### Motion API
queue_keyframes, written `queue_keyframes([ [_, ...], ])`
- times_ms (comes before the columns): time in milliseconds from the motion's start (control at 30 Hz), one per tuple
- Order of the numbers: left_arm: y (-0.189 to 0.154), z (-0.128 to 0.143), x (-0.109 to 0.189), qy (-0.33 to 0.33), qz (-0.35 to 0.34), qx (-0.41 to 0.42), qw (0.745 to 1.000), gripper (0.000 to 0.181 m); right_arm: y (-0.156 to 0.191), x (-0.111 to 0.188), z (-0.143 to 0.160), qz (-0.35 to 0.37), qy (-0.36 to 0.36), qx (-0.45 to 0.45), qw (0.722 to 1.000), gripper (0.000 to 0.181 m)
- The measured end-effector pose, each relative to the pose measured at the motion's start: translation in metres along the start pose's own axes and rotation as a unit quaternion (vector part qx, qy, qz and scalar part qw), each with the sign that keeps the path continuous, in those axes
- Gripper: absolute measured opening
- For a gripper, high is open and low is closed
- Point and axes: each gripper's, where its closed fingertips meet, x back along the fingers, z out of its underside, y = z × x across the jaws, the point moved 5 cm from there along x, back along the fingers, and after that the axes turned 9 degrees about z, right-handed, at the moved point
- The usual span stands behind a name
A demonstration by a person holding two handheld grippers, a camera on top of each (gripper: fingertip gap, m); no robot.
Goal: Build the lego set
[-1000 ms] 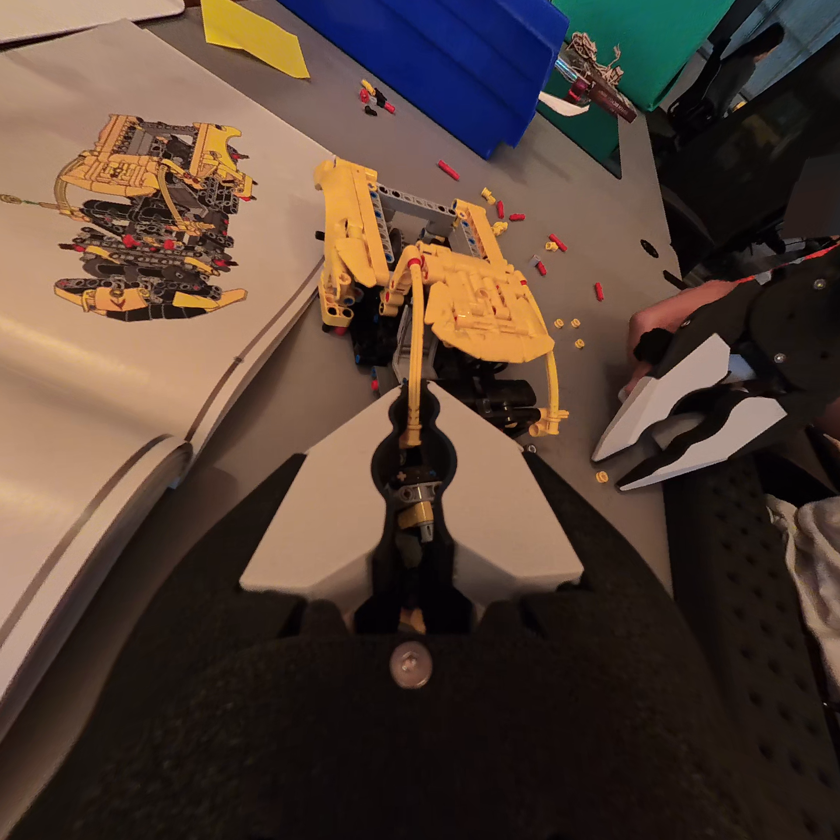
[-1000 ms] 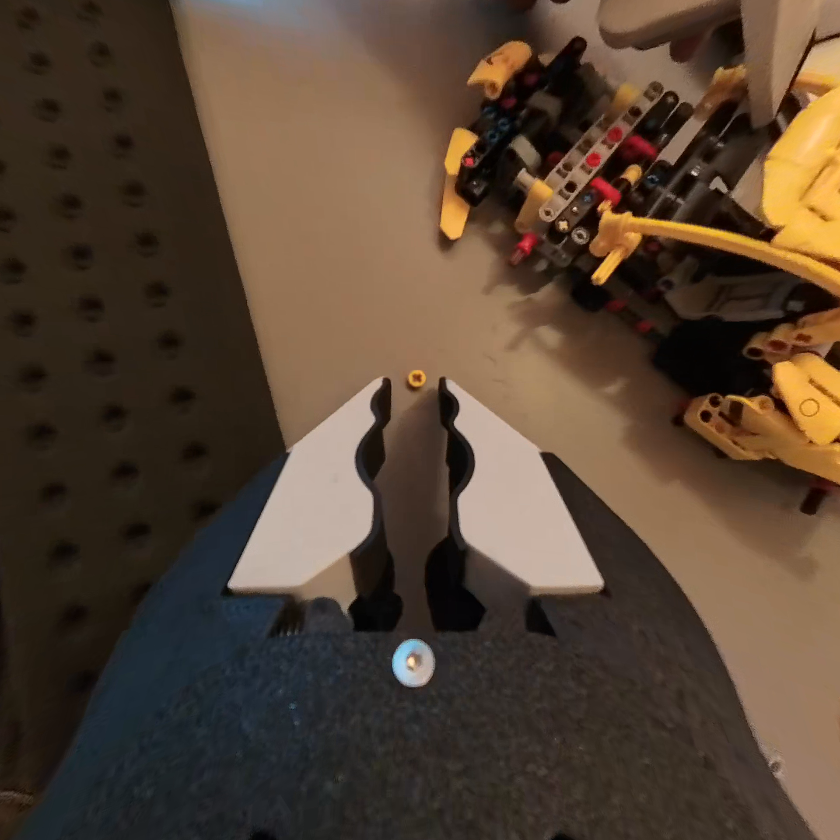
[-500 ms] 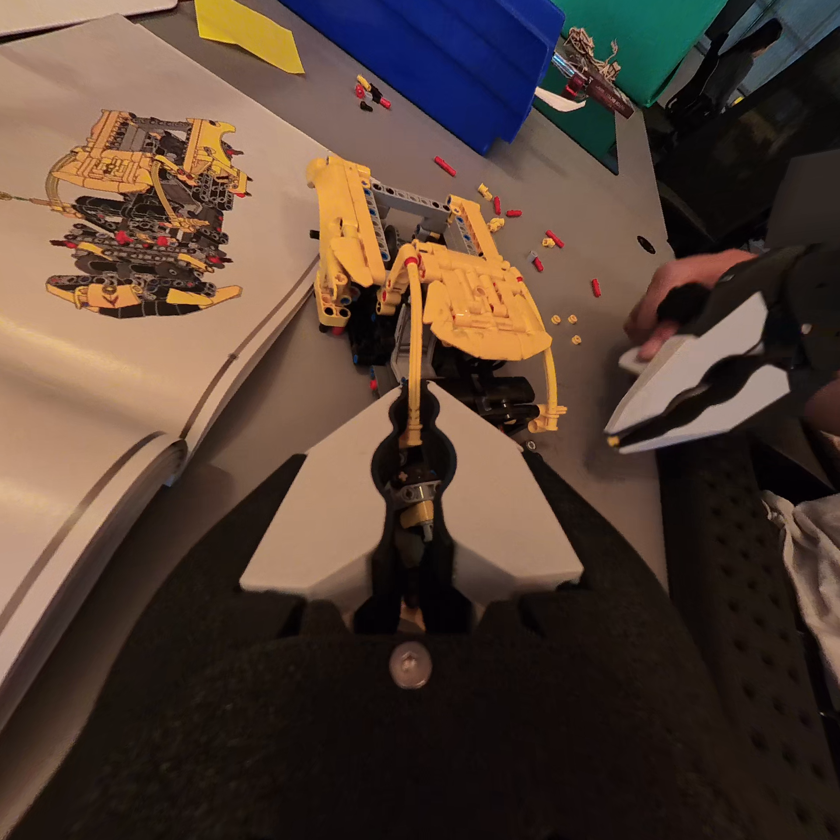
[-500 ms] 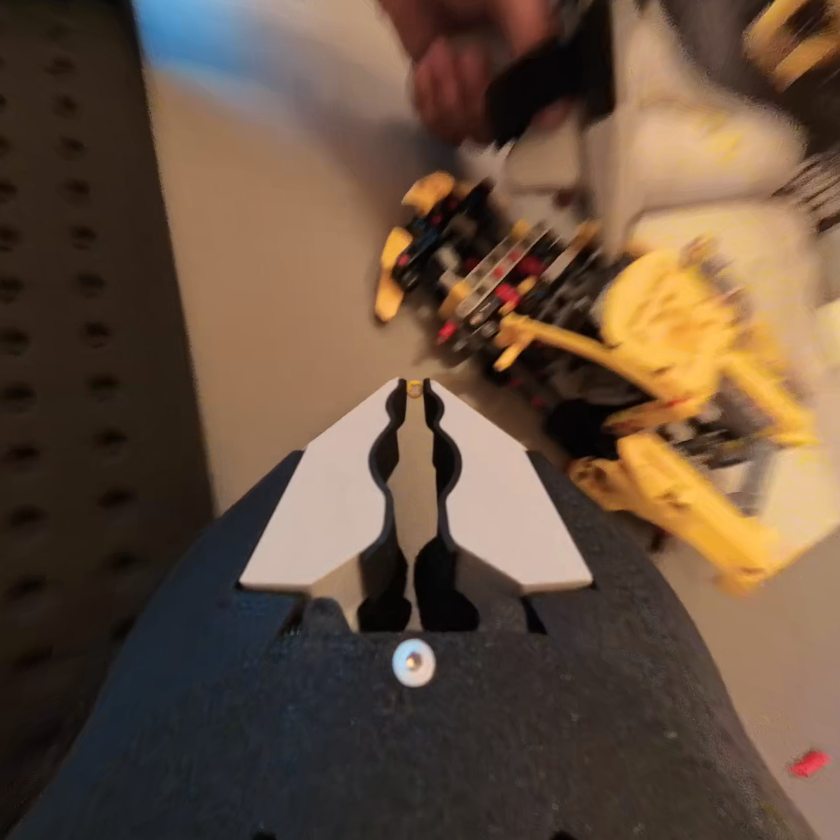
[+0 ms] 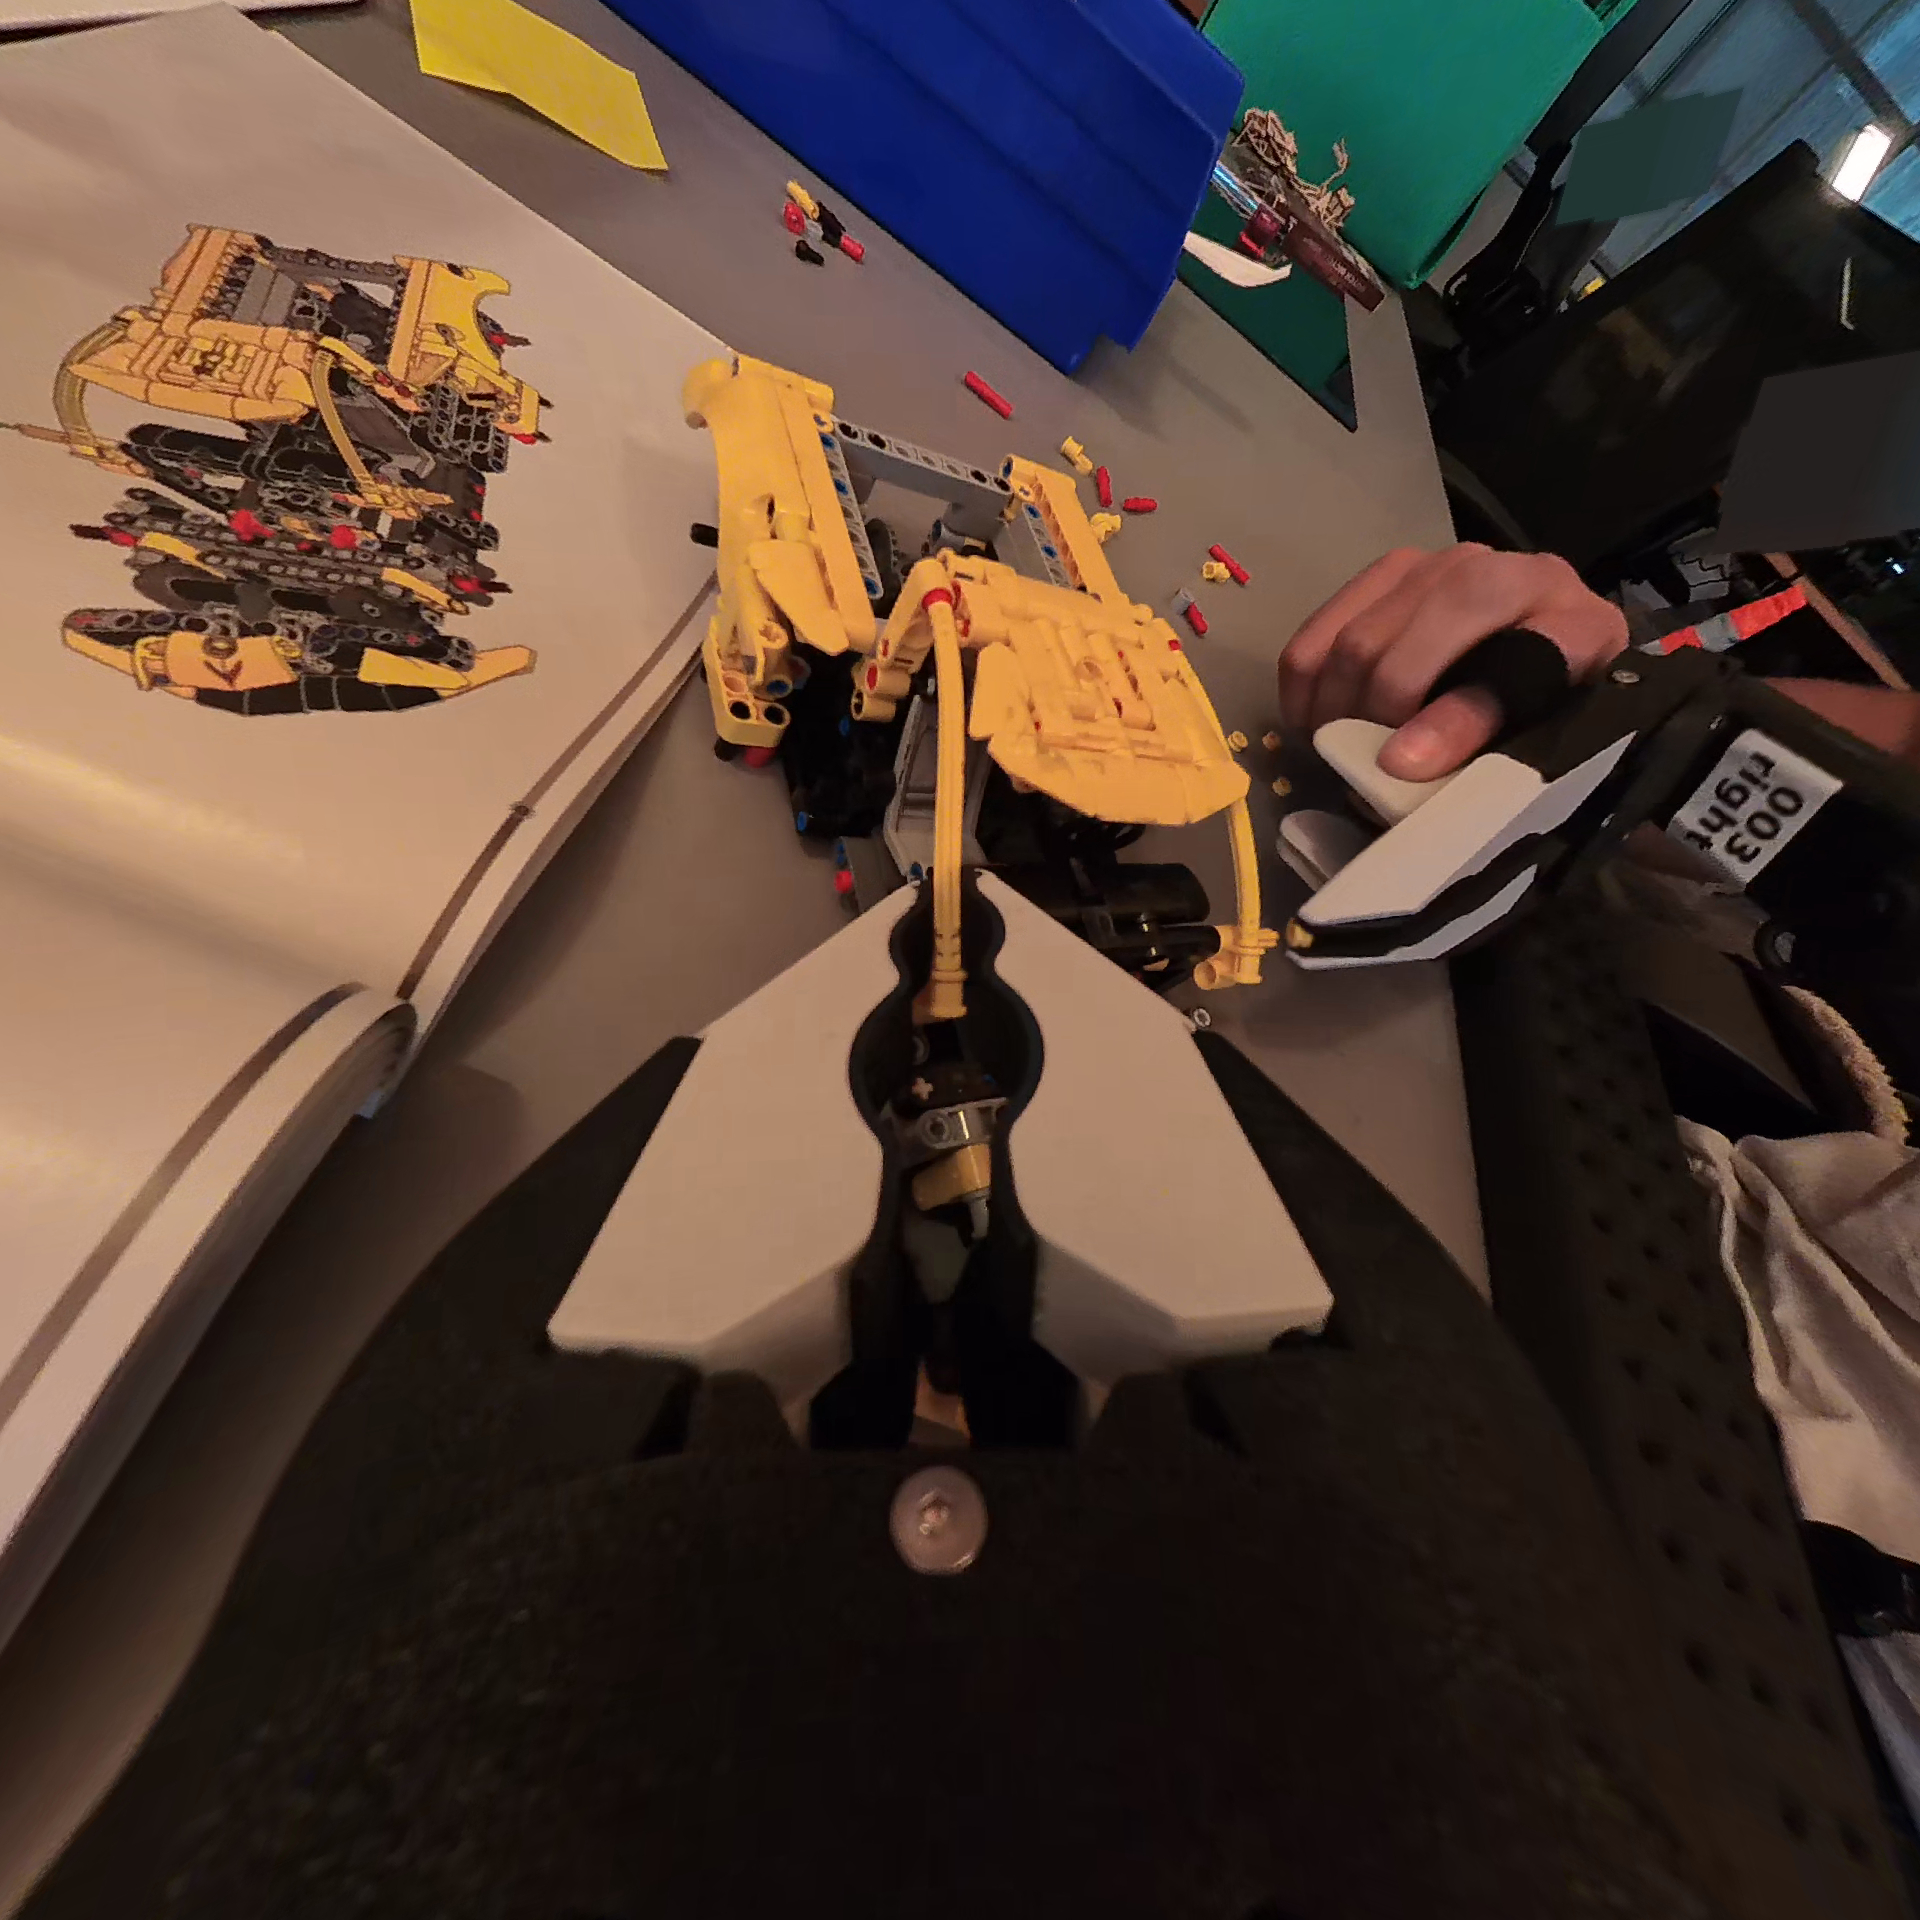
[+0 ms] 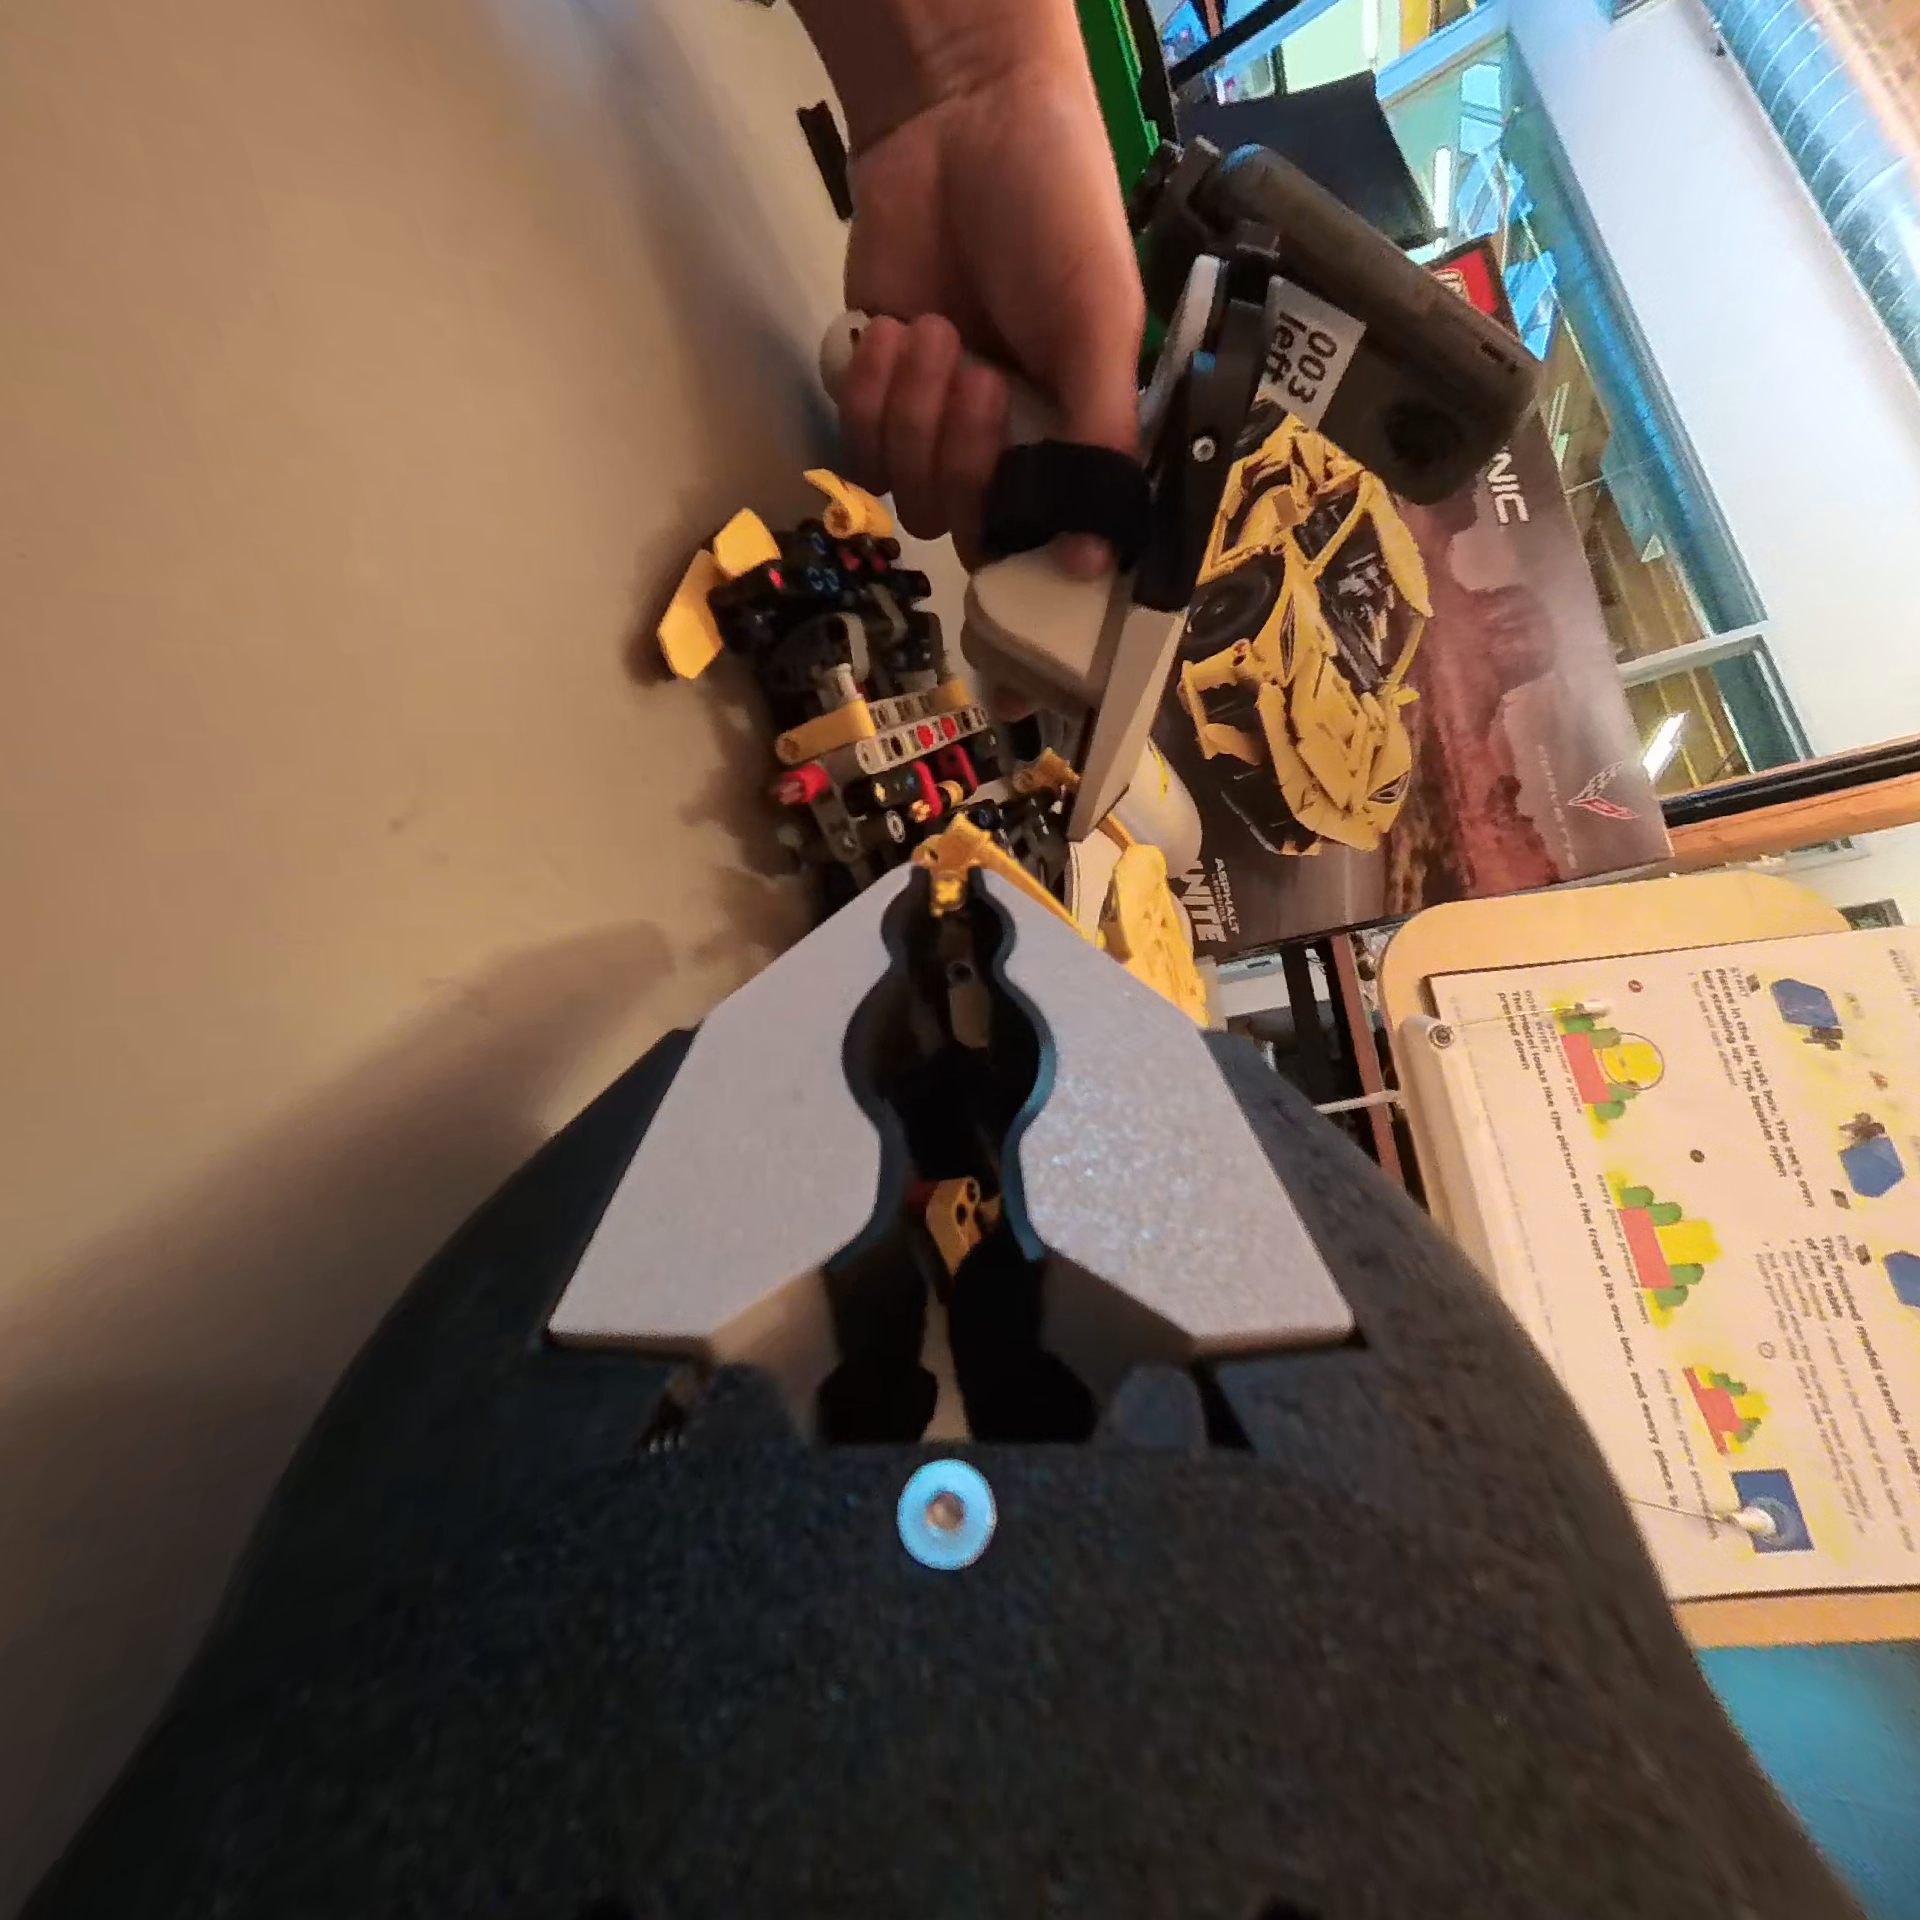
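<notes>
Your right gripper has lifted the small yellow round stud off the grey table, pinched at its tips, and now holds it just beside the half-built yellow and black lego car. Your left gripper stays clamped on the car's thin yellow hose, so the stud seems ready to fit.

blue bins | green bin (behind) | grey table

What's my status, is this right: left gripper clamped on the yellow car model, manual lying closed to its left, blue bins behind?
One slip: the manual is open, not closed, as the left wrist view shows. The left gripper is clamped on the yellow car model, the manual lies to its left, and the blue bins are behind.
</notes>
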Motion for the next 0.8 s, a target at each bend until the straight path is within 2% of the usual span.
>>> queue_keyframes([
  [300,0.0001,0.0002,0.0001,-0.002,0.002,0.002,1.0,0.004,0.0037,-0.0015,0.0025,0.008,0.005,0.026,1.0,0.005],
  [600,0.0004,0.0004,0.0002,-0.003,0.004,0.003,1.0,0.004,0.0051,-0.0026,0.0045,0.015,-0.003,0.013,1.0,0.006],
  [800,0.0006,0.0003,0.0006,-0.003,0.004,0.004,1.0,0.004,0.006,-0.0019,0.0064,0.026,0.026,0.001,0.999,0.005],
])
